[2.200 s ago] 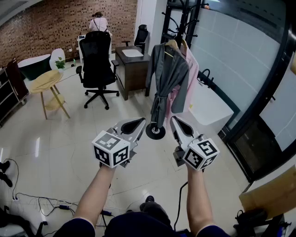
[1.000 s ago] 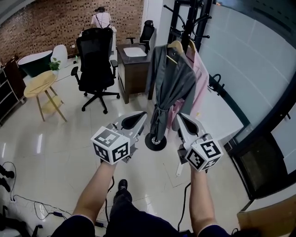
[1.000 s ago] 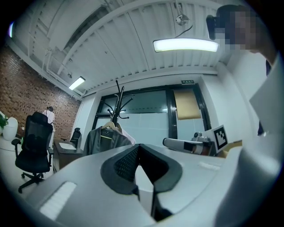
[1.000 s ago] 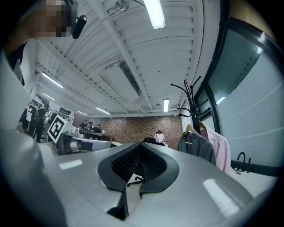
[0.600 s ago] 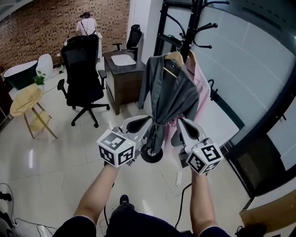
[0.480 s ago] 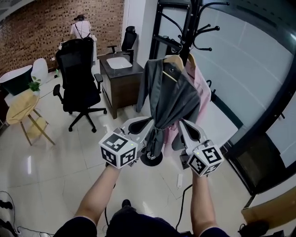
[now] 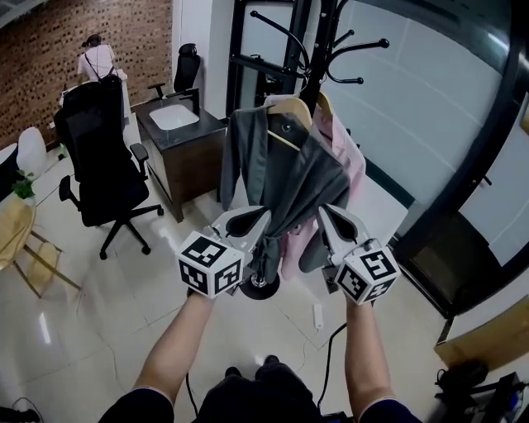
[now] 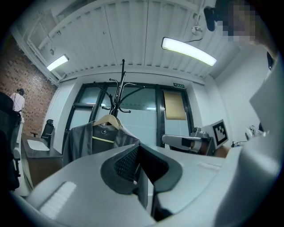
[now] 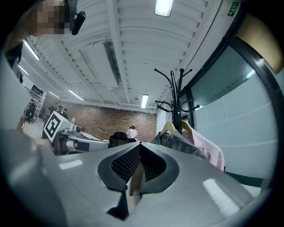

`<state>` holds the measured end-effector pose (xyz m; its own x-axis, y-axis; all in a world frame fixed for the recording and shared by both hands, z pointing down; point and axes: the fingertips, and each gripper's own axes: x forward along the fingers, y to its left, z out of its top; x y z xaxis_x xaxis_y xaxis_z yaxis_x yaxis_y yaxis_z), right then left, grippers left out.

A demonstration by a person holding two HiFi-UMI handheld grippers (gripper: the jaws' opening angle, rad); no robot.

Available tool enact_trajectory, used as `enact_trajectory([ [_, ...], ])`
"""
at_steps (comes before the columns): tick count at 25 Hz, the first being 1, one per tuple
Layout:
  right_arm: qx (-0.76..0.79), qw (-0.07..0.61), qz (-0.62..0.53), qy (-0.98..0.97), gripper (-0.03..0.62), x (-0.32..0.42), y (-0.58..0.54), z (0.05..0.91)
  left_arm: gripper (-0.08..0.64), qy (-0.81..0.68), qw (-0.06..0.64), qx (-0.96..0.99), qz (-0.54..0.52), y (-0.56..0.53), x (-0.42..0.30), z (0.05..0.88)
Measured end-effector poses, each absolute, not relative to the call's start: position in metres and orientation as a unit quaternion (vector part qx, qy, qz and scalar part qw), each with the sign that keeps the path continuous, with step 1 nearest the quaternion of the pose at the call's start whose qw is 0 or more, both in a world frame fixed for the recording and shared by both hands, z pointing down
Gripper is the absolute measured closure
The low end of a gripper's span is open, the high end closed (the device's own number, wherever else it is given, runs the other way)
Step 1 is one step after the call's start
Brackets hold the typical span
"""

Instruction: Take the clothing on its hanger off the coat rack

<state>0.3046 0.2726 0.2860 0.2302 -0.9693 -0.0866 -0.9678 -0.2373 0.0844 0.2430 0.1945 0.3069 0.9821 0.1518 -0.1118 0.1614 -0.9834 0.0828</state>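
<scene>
Left gripper: You held the left gripper [image 7: 252, 216] out level, its jaws clenched tip to tip with nothing between them.
Right gripper: You carried the right gripper [image 7: 326, 216] alongside it, well apart from the left one. Its jaws were pressed together too, and empty.
Floor: A white power strip [image 7: 316, 314] lay on the pale tiled floor [image 7: 107, 322] just below your right gripper.
Rack base: The round black base [image 7: 258, 286] showed between your two grippers in the head view.
Grey robe: The grey robe [image 7: 285, 178] hung on its wooden hanger [image 7: 281, 111] on the coat rack [image 7: 318, 41]. It was straight ahead of you, and its lower part fell between the two grippers. Both gripper views showed it beyond the jaw tips, not touched.
Pink garment: A pink garment [image 7: 345, 153] hung just behind and to the right of the robe on the same rack, touching it.
Rack top: The black pole rose above both garments, its curved hooks bare.
Glass wall: A frosted glass wall [image 7: 413, 99] in dark frames stood right behind the rack.
Desk: A dark wooden desk [image 7: 178, 144] sat left of the rack.
Chair: A black office chair [image 7: 99, 161] stood further left.
Far end: A person [image 7: 97, 59] stood with their back to you by the brick wall [image 7: 124, 25].
</scene>
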Motion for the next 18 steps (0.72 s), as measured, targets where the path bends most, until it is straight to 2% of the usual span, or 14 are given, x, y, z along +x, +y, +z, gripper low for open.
enact_trajectory([
  [14,0.793,0.015,-0.056,-0.607,0.584,0.377,0.234,0.285,0.548,0.083,0.044,0.995,-0.041,0.158,0.301,0.310],
  [18,0.797,0.036,-0.057,-0.601,0.494,0.403,0.225,0.278,0.548,0.092,0.038,0.994,-0.036,0.157,0.319,0.310],
])
